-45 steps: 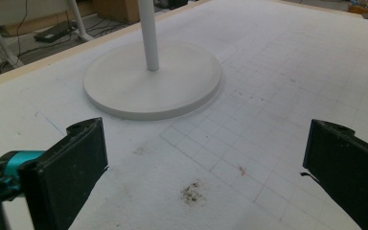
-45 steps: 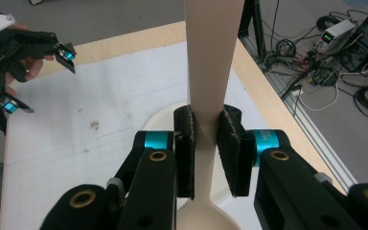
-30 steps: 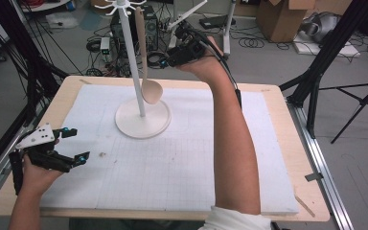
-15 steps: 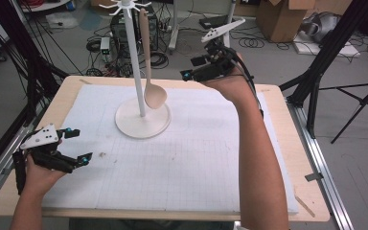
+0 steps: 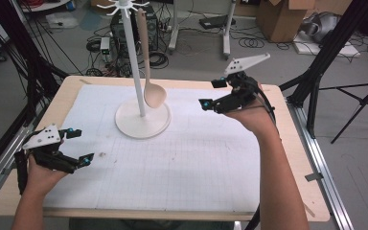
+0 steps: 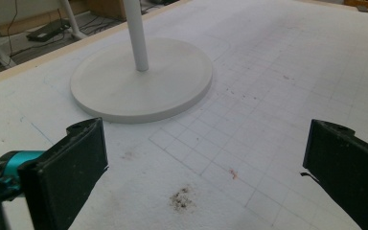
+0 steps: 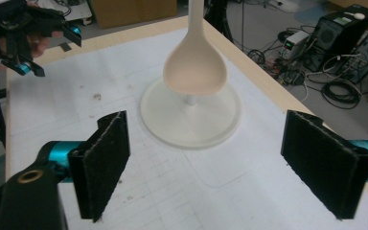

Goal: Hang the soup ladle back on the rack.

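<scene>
Where the stand (image 5: 135, 62) reaches the top of the high view, its hooked crown is cut by the frame edge, so how the spoon (image 5: 148, 62) hangs from it is hard to make out. In the left gripper view the pole is cut off just above the round base, and the spoon is out of frame there. In the right gripper view the spoon's handle runs off the top edge and its bowl hides the foot of the pole.

The spoon is pale beige, with a long slim handle and an oval bowl pointing down, hanging close beside the white pole, its bowl above the disc base and clear of it. The stand sits on the gridded white mat (image 5: 172, 158) at the far left-centre of the desk (image 5: 287, 143).

The left tongs (image 5: 76, 145) rest low near the desk's left edge, spread wide with nothing between them, aimed toward the base; a dark smudge (image 6: 182, 197) marks the mat between the jaws. The right tongs (image 5: 212, 92) hover above the mat right of the stand, also spread wide and empty, facing the spoon's bowl.
</scene>
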`<action>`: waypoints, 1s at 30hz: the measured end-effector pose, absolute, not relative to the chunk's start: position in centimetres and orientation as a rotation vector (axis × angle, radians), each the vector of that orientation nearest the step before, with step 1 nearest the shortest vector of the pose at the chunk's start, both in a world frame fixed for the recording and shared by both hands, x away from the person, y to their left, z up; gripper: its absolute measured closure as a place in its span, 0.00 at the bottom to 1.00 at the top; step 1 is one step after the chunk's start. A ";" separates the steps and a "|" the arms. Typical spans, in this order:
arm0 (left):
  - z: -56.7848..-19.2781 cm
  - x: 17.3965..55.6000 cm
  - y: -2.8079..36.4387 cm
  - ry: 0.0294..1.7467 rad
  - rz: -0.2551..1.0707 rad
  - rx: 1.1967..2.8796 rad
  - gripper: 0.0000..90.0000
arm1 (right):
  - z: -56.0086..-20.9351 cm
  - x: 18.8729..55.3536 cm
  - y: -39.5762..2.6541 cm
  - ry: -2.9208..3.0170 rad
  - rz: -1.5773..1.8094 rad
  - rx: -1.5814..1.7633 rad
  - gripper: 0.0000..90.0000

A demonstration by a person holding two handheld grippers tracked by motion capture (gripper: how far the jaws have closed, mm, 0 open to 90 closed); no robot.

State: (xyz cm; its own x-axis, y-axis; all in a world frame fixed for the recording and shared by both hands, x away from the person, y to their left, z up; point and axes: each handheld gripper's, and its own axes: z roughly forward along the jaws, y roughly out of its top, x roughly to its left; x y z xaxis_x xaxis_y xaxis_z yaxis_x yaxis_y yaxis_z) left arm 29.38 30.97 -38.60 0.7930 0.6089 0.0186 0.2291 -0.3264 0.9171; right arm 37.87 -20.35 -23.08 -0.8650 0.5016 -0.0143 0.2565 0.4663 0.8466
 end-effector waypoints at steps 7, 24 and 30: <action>-38.7 29.4 30.9 0.636 0.441 1.903 0.02 | -26.5 36.6 -21.9 2.427 1.372 0.705 0.12; -38.9 29.5 30.8 0.629 0.432 1.907 0.02 | -34.3 33.9 -23.4 2.392 1.418 0.784 0.08; -39.0 29.6 30.8 0.635 0.431 1.907 0.02 | -35.8 33.4 -23.6 2.392 1.404 0.782 0.03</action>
State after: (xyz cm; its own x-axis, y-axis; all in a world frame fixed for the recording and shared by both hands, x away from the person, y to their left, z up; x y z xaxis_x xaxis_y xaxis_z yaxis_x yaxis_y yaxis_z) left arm 29.56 30.83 -39.03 0.7959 0.6053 0.0117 0.2345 -0.3260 0.9158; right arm 33.45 -23.55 -35.76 -0.8215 0.5682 0.0468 0.3179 0.3884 0.8649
